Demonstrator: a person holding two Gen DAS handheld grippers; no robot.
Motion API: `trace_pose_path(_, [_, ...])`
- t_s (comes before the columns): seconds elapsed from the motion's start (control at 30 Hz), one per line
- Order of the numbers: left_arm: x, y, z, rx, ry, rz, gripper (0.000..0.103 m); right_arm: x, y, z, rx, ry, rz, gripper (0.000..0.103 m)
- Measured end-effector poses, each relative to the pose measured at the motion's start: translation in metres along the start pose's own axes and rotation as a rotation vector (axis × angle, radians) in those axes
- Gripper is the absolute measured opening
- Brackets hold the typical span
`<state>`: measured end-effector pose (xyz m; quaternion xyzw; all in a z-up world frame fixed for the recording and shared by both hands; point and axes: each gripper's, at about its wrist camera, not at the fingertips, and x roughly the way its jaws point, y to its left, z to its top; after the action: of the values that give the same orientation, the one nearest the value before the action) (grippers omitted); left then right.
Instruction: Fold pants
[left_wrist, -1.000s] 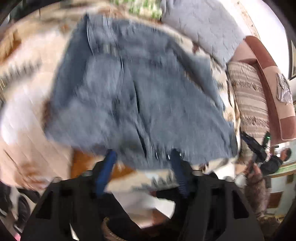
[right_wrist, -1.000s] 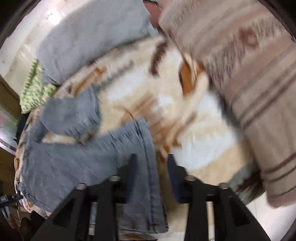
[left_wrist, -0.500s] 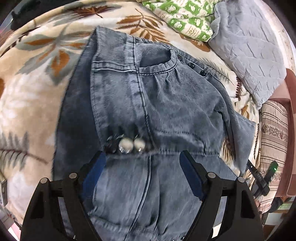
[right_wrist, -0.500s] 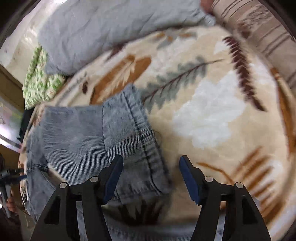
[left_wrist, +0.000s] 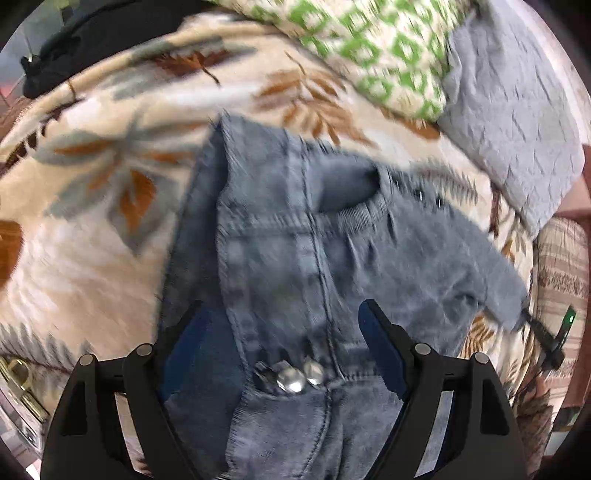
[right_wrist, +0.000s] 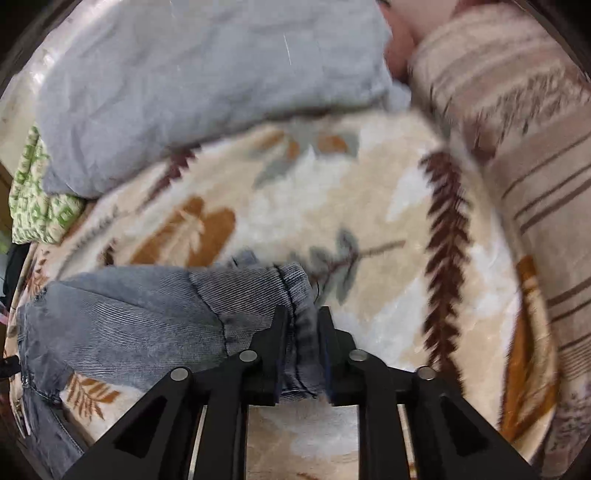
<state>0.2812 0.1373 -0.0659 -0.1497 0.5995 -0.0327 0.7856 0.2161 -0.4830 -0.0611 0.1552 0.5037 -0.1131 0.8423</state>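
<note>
Your right hand-held gripper (right_wrist: 301, 347) had just been closing and pinched the hem of the pants (right_wrist: 122, 317), at nine o'clock on the blanket (right_wrist: 369, 229), while your left hand-held gripper (left_wrist: 284, 336) hung wide over the waistband, so the fold could start.

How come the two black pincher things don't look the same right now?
The left gripper has its blue-padded fingers spread wide, while the right gripper has just been closing and now pinches cloth. The left one hovers over the waist part of the faded grey-blue denim pants, by the shiny metal buttons, holding nothing; the right one squeezes the stitched hem of a leg. Both are black and point down at the same pants on the leaf-patterned beige blanket.
</note>
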Motion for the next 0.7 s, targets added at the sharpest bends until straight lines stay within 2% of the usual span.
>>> trace_pose_path(0.03, [-0.002,0.004,0.005,-0.007,-0.007,0.000,0.083,-0.003,-0.003,0.001,0.017,-0.010,0.016,0.022])
trace_pose_path(0.1, [0.000,0.011,0.018,-0.037,-0.002,-0.015,0.083,-0.011,-0.017,0.005,0.086,-0.046,0.123,0.044])
trace_pose_path(0.13, [0.004,0.012,0.024,-0.050,0.013,-0.031,0.083,-0.014,-0.021,0.009,0.119,-0.064,0.162,0.062])
trace_pose_path(0.17, [0.011,0.012,0.029,-0.063,0.035,-0.050,0.083,-0.017,-0.023,0.013,0.144,-0.083,0.183,0.069])
trace_pose_path(0.2, [0.020,0.013,0.032,-0.080,0.060,-0.067,0.083,-0.015,-0.022,0.019,0.147,-0.084,0.204,0.070])
trace_pose_path(0.27, [0.037,0.010,0.037,-0.114,0.101,-0.085,0.083,-0.001,-0.011,0.029,0.126,-0.048,0.229,0.070])
trace_pose_path(0.3, [0.041,0.008,0.036,-0.122,0.111,-0.088,0.083,0.009,-0.004,0.034,0.109,-0.025,0.211,0.070])
trace_pose_path(0.37, [0.045,0.001,0.034,-0.106,0.093,-0.062,0.084,0.031,0.007,0.037,0.085,0.034,0.184,0.070])
trace_pose_path(0.4, [0.043,-0.005,0.033,-0.075,0.073,-0.065,0.084,0.039,0.011,0.037,0.083,0.063,0.207,0.064])
trace_pose_path(0.47, [0.035,-0.015,0.029,-0.026,0.055,-0.106,0.080,0.039,0.024,0.036,0.041,0.068,0.244,0.025])
trace_pose_path(0.5, [0.031,-0.020,0.028,-0.003,0.044,-0.120,0.072,0.029,0.033,0.038,-0.009,0.040,0.248,0.024])
trace_pose_path(0.53, [0.023,-0.028,0.026,0.038,0.020,-0.125,0.068,0.014,0.037,0.041,-0.040,-0.008,0.258,0.023])
trace_pose_path(0.6, [0.015,-0.042,0.027,0.100,-0.025,-0.092,0.065,-0.029,0.036,0.056,-0.044,-0.182,0.296,0.023])
trace_pose_path(0.67, [0.020,-0.050,0.032,0.125,-0.039,-0.029,0.060,-0.049,0.030,0.073,0.002,-0.297,0.257,0.023])
trace_pose_path(0.7, [0.027,-0.052,0.035,0.125,-0.030,0.000,0.054,-0.045,0.029,0.082,0.017,-0.312,0.210,0.022])
